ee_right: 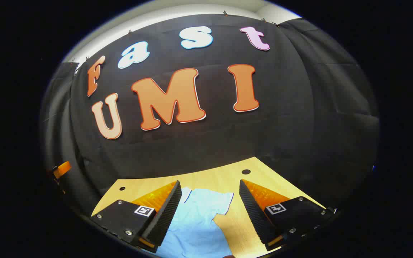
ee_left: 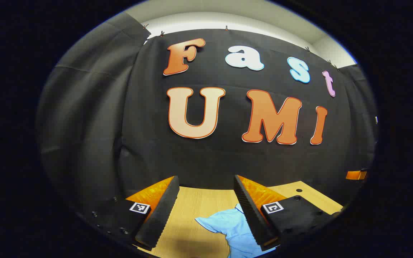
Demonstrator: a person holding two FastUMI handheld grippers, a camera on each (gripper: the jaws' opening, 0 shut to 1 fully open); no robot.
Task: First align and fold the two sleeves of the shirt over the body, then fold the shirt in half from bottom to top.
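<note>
Wooden and pale, the table (ee_left: 199, 208) carries no readable brand; the only printed marks are small square black-and-white tags, one on each gripper's finger mounts, and their patterns are not legible as words.

From the left gripper view, the left gripper (ee_left: 206, 211) hangs above the table with its jaws wide apart and nothing between them. A light blue shirt (ee_left: 233, 229) lies flat on the wood, low and toward the right finger, which covers part of it; one short sleeve spreads out leftward with a darker hem line. A round hole (ee_left: 298, 190) sits in the tabletop farther right.

From the right gripper view, the right gripper (ee_right: 208, 211) is likewise spread wide and empty, above the table (ee_right: 242, 218). The shirt (ee_right: 201, 218) lies between and under its fingers, toward the left one, cloth slightly rumpled, a sleeve reaching right. Two holes (ee_right: 246, 171) mark the table's far edge.
</note>
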